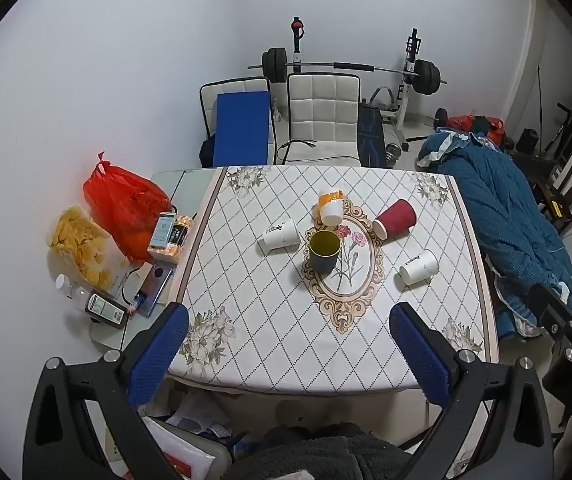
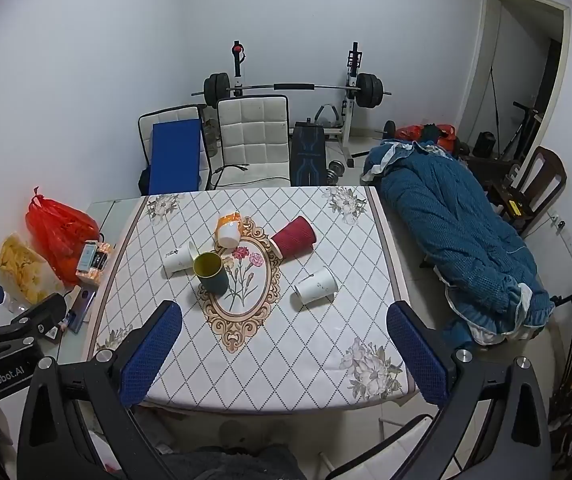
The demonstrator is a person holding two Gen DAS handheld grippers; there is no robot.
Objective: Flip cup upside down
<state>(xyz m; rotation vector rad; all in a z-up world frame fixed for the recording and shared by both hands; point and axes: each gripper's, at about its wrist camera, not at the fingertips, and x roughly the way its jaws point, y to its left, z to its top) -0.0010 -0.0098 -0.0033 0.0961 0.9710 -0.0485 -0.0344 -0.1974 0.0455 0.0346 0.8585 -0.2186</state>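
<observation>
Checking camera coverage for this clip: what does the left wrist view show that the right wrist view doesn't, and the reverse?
Only the left wrist view shows the dark bottle at the table's left edge, and the right tool's body at its right border.

Only the right wrist view shows the open doorway in full, and the left tool's body at its left border.

Both show the upright dark cup, the red cup lying on its side, two white cups on their sides, the patterned tablecloth and the barbell rack. Both tools are open.
</observation>
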